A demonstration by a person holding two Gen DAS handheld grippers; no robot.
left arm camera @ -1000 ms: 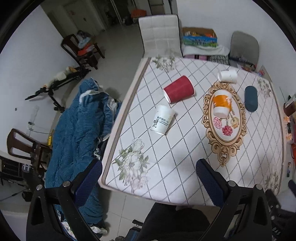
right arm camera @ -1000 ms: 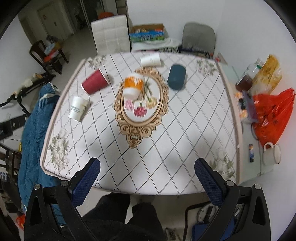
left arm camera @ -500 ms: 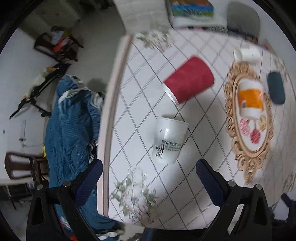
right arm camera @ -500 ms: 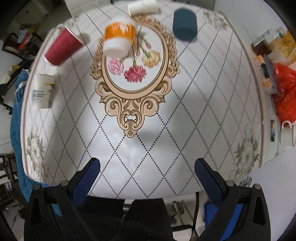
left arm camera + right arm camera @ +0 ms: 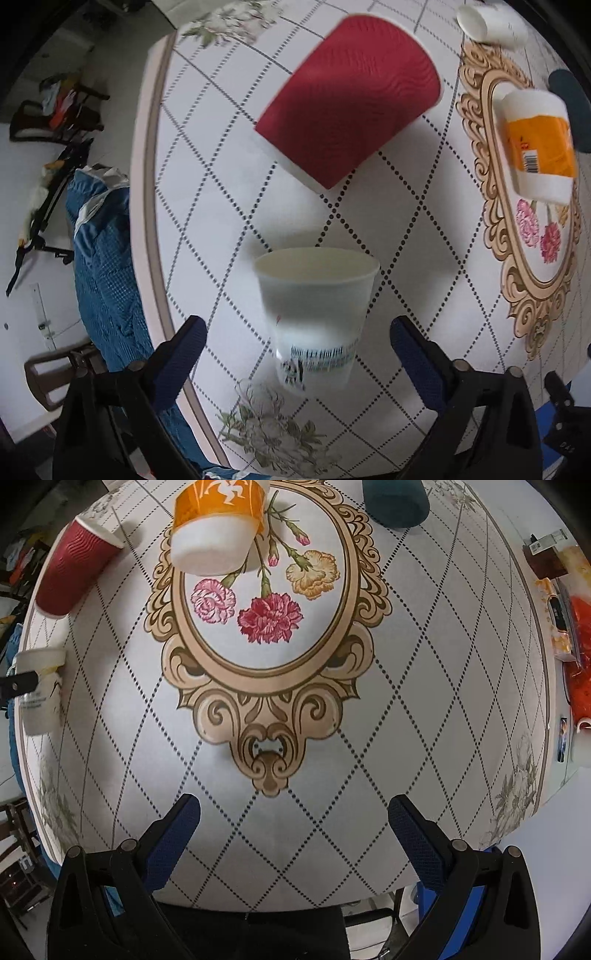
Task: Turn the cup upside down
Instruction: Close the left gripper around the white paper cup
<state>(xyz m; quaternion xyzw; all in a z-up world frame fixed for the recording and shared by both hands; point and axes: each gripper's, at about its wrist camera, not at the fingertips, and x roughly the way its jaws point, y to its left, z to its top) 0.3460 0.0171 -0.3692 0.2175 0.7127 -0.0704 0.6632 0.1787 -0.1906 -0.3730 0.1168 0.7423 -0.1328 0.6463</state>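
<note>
A white paper cup (image 5: 314, 317) with printed text lies on its side on the table, its mouth facing away from my left gripper. My left gripper (image 5: 297, 350) is open, and the cup's base sits between its two blue fingers without touching them. The same cup shows at the far left of the right wrist view (image 5: 38, 694), with a left finger tip over it. My right gripper (image 5: 293, 823) is open and empty above the near part of the table.
A red ribbed cup (image 5: 351, 99), an orange-and-white cup (image 5: 539, 144), a dark teal cup (image 5: 395, 500) and a small white cup (image 5: 487, 22) lie on the patterned tablecloth (image 5: 424, 701). A blue cloth (image 5: 107, 266) hangs past the left table edge. Bags and clutter (image 5: 569, 602) sit at the right.
My left gripper has dropped down and forward, so the white cup now sits between its fingers. My right gripper has moved lower and closer to the table's ornate centre.
</note>
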